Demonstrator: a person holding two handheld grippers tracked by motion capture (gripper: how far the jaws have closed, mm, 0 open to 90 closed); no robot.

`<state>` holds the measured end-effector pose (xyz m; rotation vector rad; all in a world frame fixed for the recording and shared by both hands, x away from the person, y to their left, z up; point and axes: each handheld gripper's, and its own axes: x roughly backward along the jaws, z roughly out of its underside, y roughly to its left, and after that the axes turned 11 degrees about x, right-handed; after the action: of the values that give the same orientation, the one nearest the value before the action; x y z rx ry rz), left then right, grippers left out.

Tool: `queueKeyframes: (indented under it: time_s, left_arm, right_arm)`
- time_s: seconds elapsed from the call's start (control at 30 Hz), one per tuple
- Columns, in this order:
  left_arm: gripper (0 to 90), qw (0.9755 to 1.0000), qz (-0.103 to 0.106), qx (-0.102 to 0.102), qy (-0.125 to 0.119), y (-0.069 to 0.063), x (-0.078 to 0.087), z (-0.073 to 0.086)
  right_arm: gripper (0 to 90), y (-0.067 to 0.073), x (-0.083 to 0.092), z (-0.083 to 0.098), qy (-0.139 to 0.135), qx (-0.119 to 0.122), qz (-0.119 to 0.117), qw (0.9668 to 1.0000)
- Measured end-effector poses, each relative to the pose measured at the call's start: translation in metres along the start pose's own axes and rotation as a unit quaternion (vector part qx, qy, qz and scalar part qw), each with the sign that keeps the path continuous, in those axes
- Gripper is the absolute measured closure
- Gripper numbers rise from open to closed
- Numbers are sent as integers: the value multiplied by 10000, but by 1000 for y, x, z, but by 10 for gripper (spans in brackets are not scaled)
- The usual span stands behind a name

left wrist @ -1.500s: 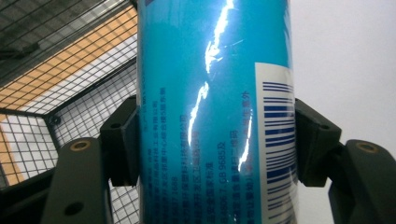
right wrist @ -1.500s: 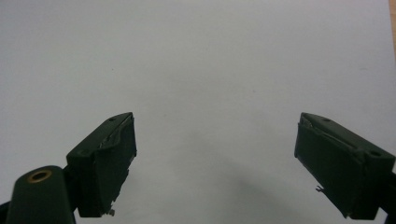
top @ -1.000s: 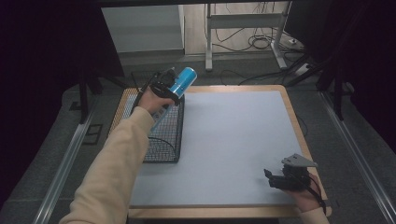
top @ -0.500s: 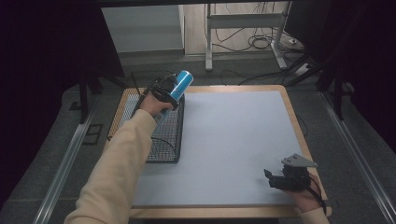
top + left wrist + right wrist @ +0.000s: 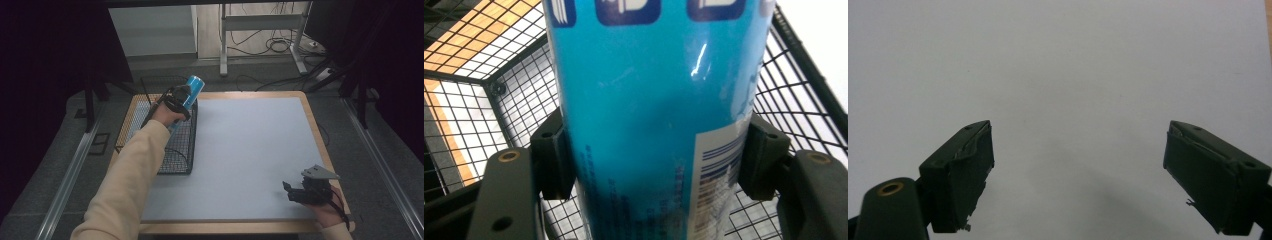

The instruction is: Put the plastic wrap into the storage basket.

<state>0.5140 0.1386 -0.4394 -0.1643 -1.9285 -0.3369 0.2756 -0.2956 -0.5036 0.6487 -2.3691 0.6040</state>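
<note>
Blue can (image 5: 191, 90) carried farther over wire basket (image 5: 176, 150), left gripper (image 5: 178, 98) clamped

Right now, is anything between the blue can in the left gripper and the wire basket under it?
Nothing visible. The left gripper holds the blue can over the wire basket, whose mesh floor below looks bare.

I note left gripper (image 5: 181, 96) clamped on blue can (image 5: 654, 115), arm extended; right gripper (image 5: 1078, 175) jaws wide apart, low.
</note>
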Motion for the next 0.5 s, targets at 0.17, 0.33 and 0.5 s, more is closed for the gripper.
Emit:
queueKeyframes:
  time_s: [0.17, 0.33, 0.5]
  left_arm:
    - [212, 9997, 110, 64, -225, 1, 13, 1]
    - [155, 9986, 230, 237, -405, 3, 24, 5]
    - [146, 9914, 1046, 421, -671, 9, 51, 20]
  right_arm:
    - [132, 0, 1, 0, -10, 2, 2, 10000]
    - [132, 0, 0, 0, -3, 2, 6, 10000]
    - [132, 0, 1, -1, -32, -57, -18, 10000]
